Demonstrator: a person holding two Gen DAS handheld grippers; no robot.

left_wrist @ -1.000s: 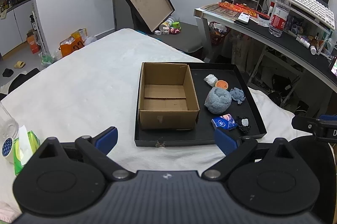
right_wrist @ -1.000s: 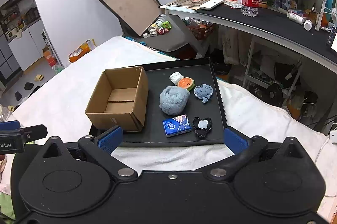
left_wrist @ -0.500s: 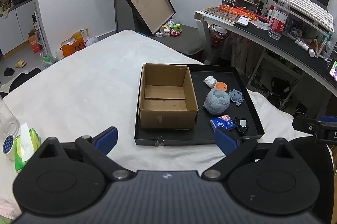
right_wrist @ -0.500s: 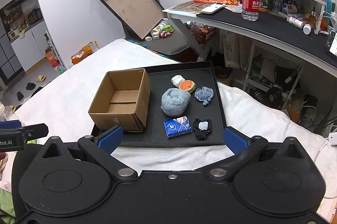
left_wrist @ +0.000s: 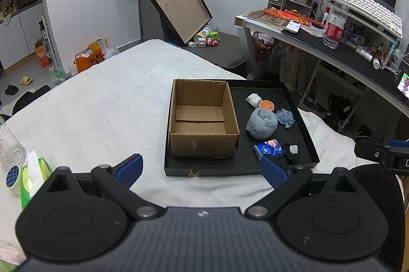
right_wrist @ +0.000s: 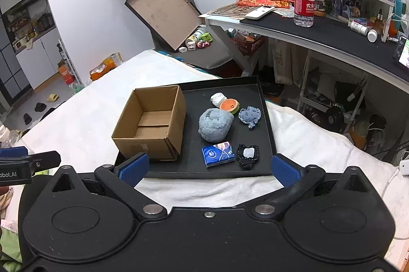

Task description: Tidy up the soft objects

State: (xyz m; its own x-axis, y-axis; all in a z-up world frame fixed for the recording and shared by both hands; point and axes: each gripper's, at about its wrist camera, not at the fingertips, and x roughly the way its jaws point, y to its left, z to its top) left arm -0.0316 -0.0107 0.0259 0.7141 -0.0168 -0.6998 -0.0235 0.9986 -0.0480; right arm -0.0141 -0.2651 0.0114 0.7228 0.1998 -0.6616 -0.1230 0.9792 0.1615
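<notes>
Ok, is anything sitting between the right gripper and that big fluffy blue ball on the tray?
Yes. The blue tissue pack lies on the black tray just in front of the fluffy blue ball, roughly between it and the open right gripper. From above, the ball looks uncovered.

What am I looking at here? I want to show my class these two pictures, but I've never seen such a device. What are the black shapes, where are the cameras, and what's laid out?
No robot arm is here: a person holds a two-finger gripper in each hand, each with a fisheye camera looking along its fingers. The black shapes with blue pads are the left gripper and right gripper, both open and holding nothing. On the white-covered surface lies a black tray with an empty cardboard box. Beside the box lie a fluffy blue-grey ball, an orange round toy, a white wad, a small blue plush, a blue tissue pack and a black-edged pouch.
</notes>
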